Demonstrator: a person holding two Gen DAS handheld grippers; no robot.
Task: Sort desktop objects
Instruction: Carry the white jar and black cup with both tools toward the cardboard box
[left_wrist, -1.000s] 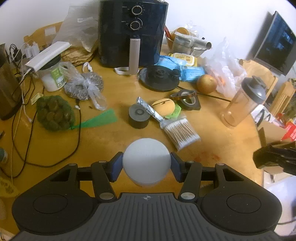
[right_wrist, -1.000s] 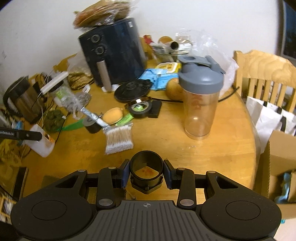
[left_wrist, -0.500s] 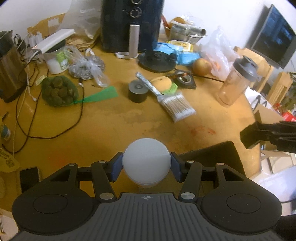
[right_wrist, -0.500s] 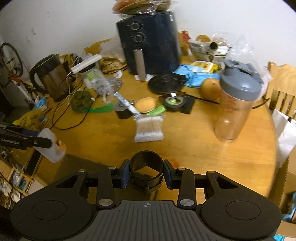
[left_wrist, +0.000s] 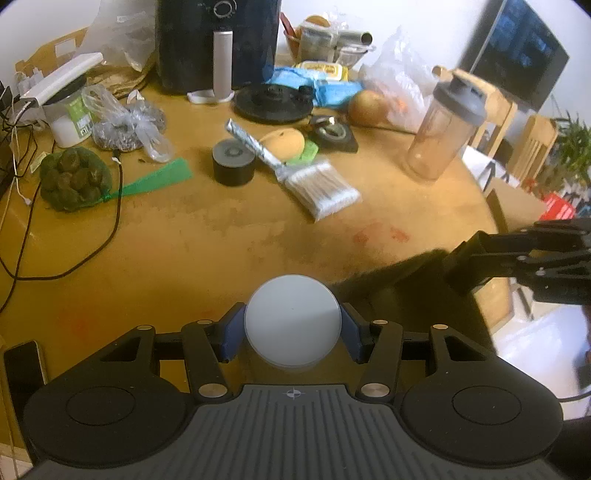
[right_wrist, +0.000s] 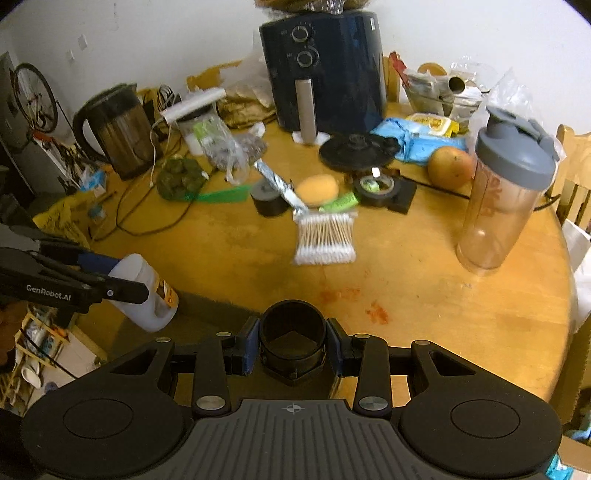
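From the left wrist camera, the left gripper (left_wrist: 292, 328) clamps a white round-bottomed plastic bottle (left_wrist: 292, 320) between its blue pads (left_wrist: 232, 334), the bottle's flat circular end facing the lens and its long axis running away from the camera, down toward the near edge of the round wooden table (left_wrist: 192, 240). Its body is hidden behind that disc. At right, the right gripper (left_wrist: 465, 264) reaches in from the frame edge, level and side-on, its load hard to make out against a dark blurred mass beneath it.

From the right wrist camera, the right gripper (right_wrist: 291, 347) grips a black cylindrical cap with a hexagonal base (right_wrist: 292, 343), open mouth tilted toward the table beyond, axis pointing forward and down. At left, the left gripper (right_wrist: 122, 284) enters level, and the white bottle (right_wrist: 147, 295) shows full length, slanting down to the right, an orange label on its side. Farther across the table lie a clear packet of cotton swabs (right_wrist: 325, 240), a lidded transparent shaker bottle (right_wrist: 502, 199) standing upright, and a dark blue air fryer (right_wrist: 325, 70). The fryer's top is cut off.
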